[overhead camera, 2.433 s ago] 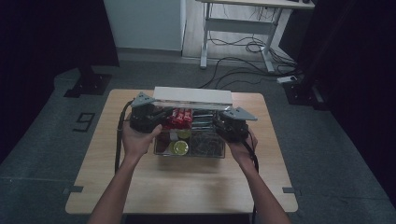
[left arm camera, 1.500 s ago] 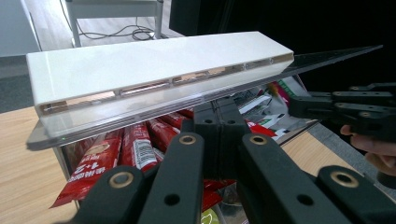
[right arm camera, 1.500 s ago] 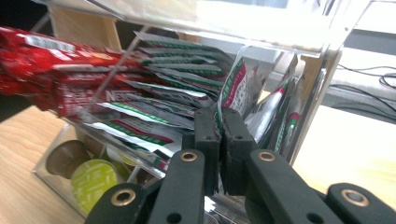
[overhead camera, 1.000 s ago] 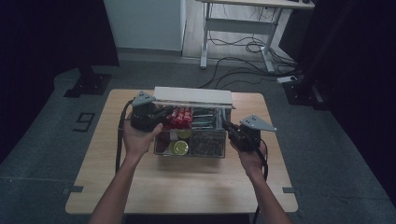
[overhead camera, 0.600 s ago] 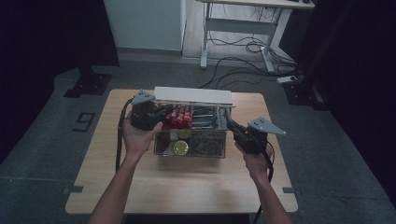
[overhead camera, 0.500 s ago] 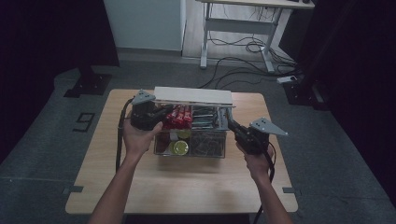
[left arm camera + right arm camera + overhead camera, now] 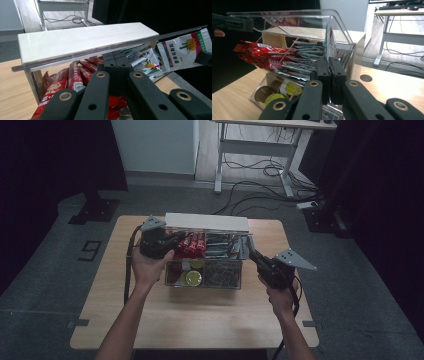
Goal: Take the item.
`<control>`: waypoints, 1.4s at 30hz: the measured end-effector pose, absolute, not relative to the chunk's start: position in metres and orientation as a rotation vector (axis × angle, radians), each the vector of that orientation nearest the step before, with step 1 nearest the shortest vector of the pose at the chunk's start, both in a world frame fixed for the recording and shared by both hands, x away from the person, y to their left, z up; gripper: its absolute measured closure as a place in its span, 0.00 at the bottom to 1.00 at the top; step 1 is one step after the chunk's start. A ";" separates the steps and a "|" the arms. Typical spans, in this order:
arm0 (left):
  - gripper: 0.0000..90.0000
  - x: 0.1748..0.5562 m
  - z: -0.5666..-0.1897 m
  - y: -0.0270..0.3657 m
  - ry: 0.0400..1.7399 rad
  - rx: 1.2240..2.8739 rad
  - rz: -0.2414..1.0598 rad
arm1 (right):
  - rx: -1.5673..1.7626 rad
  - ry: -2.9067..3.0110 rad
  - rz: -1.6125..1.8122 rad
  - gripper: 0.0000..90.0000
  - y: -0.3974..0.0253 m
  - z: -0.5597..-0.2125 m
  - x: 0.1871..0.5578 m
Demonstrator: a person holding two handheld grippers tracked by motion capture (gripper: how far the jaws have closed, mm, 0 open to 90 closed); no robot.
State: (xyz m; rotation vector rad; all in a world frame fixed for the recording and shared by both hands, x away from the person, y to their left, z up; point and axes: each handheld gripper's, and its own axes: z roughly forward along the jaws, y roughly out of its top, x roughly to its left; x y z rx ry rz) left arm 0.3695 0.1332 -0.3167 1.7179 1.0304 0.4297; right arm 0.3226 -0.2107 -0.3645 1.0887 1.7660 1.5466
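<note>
The right claw (image 7: pixel 329 68) is clamped on a green-and-white sachet (image 7: pixel 330 45) beside the clear organiser (image 7: pixel 287 15) of red sachets (image 7: pixel 262 53).

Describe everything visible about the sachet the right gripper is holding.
The sachet is a flat, glossy packet, white with a green top edge, a red side stripe, a yellow flower picture and printed text too small to read. The right gripper has its jaws shut on one edge, so in the right gripper view the packet stands edge-on above them. It is held just outside the right end of the clear organiser box, beside the similar green-and-white sachets stacked inside. Whether it touches the box wall is unclear.
</note>
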 end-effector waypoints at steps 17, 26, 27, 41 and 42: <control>1.00 0.369 -0.318 0.133 1.032 1.716 0.431 | 1.120 1.669 1.587 0.97 -0.239 -0.356 0.315; 0.99 0.367 -0.319 0.133 1.030 1.716 0.431 | 1.144 1.656 1.565 0.97 -0.253 -0.363 0.312; 0.99 0.367 -0.319 0.133 1.029 1.717 0.431 | 1.157 1.655 1.564 0.97 -0.257 -0.368 0.312; 0.99 0.366 -0.321 0.131 1.024 1.724 0.423 | 1.244 1.655 1.536 0.97 -0.276 -0.400 0.313; 0.99 0.366 -0.321 0.130 1.024 1.725 0.422 | 1.251 1.659 1.528 0.97 -0.277 -0.402 0.313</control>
